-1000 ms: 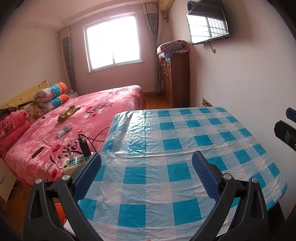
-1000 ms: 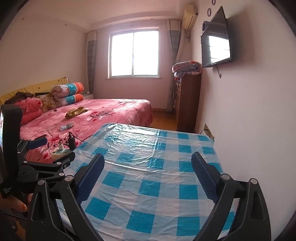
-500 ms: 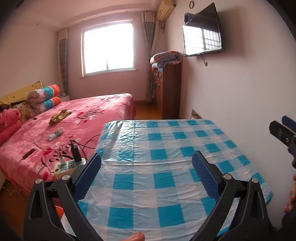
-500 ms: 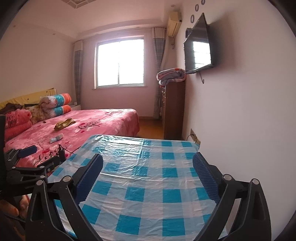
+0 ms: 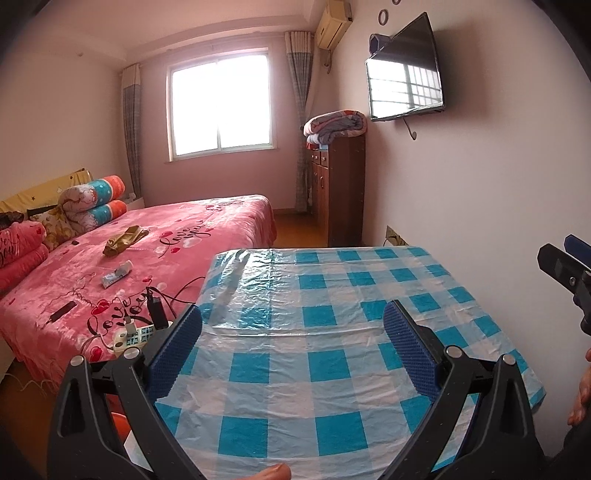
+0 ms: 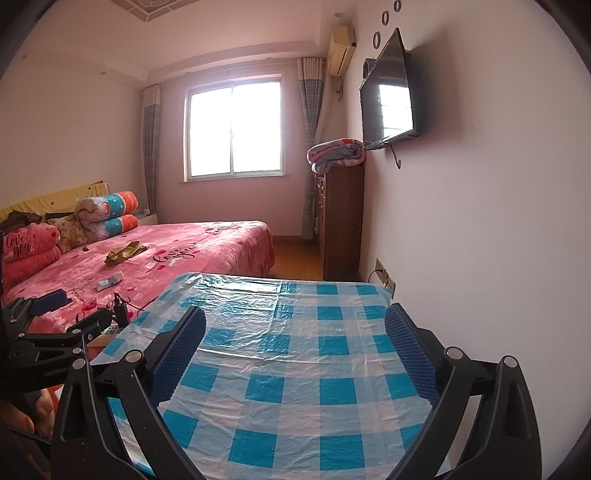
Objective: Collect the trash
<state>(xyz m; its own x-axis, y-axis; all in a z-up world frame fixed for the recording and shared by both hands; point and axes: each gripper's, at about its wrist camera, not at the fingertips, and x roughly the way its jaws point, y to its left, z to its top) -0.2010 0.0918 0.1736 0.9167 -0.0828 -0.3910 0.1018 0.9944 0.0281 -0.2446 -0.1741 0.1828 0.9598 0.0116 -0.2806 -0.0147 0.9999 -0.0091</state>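
While both grippers have tipped up over the last second, so the TV [image 5: 405, 85] and air conditioner [image 5: 333, 24] now show, nothing has been picked up. The left gripper [image 5: 292, 339] and right gripper [image 6: 294, 334] hang over the near end of the table [image 5: 332, 295], jaws spread wide and empty. Its checked cloth carries no trash that I can see. Left of it, on the bed [image 5: 207, 229], lie a crumpled gold wrapper [image 5: 123, 240] and a small packet [image 5: 116, 274], well apart from either gripper. Those look like the likely targets, so collecting has yet to begin and a reach leftward seems needed.
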